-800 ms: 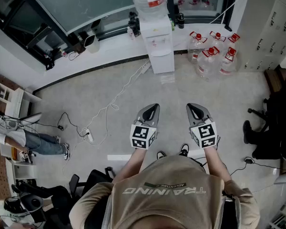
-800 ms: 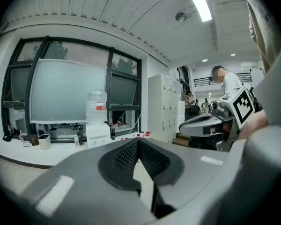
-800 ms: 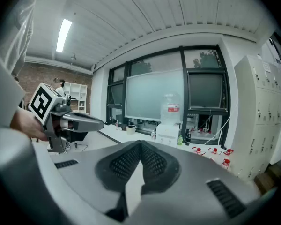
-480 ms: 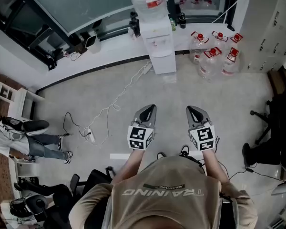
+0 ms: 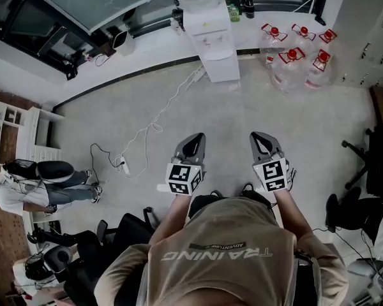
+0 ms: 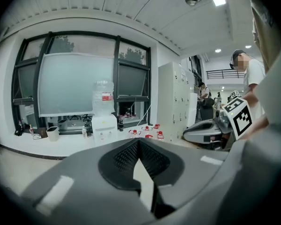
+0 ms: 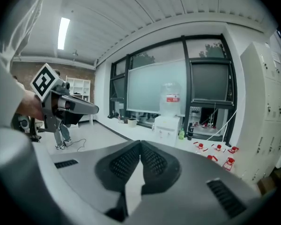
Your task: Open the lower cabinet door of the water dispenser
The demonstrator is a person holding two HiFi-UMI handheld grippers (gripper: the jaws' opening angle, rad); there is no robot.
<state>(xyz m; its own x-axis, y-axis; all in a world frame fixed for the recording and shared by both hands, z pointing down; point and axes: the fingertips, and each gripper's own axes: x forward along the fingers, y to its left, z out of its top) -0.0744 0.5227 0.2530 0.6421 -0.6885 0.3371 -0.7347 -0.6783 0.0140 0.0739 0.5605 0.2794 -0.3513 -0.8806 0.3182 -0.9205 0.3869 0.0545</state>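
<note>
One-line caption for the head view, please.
Person holds left gripper and right gripper shut and empty, well short of the water dispenser ahead.

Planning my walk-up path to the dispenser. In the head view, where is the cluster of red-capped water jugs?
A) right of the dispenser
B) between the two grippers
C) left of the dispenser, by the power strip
A: the red-capped jugs stand grouped just right of the water dispenser.

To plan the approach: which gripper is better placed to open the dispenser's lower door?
Left, slightly. Left gripper and right gripper are both shut, empty, far from the water dispenser; it stands nearer the left one's line, and bottles crowd its right.
</note>
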